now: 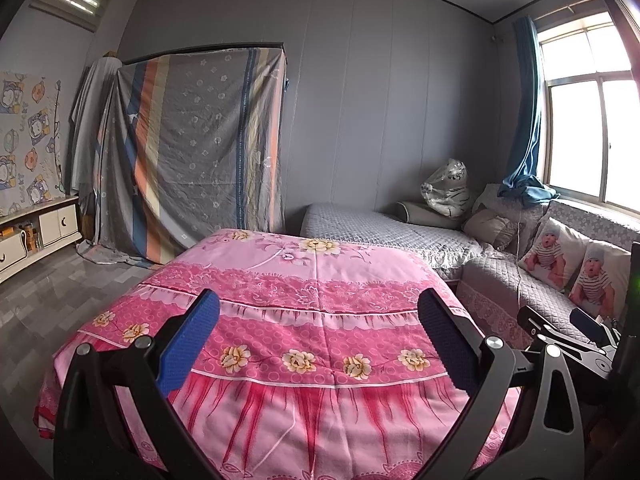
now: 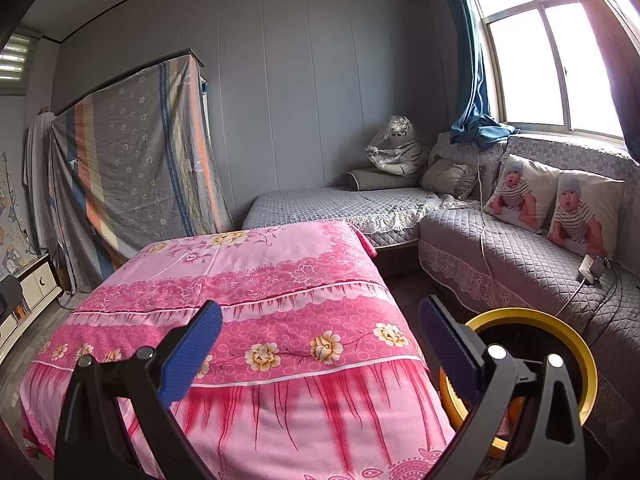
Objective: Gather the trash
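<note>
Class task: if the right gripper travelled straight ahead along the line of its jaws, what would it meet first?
Probably the pink floral cloth over the table; the open right gripper aims at its top. Depth is unclear.

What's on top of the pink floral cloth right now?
Nothing rests on the pink floral cloth; its top looks bare in both views. The cloth drapes down every visible side, so whatever lies underneath is hidden.

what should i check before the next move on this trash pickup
1. Left gripper open, nothing between the fingers: ok.
2. Right gripper open, nothing held: ok.
3. Yellow-rimmed bin in view beside the right gripper: ok.
4. Bin's contents: cannot tell, the gripper hides the inside.
5. Trash to pick up on the pink floral cloth: not ok, none visible.
6. Grippers apart from each other, the right one seen at the left view's edge: ok.
</note>
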A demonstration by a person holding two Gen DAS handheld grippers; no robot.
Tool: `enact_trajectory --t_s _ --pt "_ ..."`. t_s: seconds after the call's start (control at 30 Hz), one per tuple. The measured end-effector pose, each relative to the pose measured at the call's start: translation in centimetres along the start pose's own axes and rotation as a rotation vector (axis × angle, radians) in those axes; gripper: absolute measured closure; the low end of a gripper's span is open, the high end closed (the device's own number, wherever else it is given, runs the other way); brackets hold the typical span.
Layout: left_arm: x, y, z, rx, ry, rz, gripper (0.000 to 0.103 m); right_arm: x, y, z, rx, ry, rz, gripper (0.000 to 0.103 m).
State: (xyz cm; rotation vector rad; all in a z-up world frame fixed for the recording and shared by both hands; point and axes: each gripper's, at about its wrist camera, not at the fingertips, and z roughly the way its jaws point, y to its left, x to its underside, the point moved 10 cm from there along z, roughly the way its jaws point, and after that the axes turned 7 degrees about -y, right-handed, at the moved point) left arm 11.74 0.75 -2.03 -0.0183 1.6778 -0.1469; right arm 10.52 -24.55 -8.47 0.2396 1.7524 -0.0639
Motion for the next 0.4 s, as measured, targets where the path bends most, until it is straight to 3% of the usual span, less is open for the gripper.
enact_trajectory --t_s 0.4 --pt "-0.19 -0.31 -0.35 0.006 -0.011 0.003 0.008 0.24 0.00 0.15 -0.002 0.010 0.005 0.008"
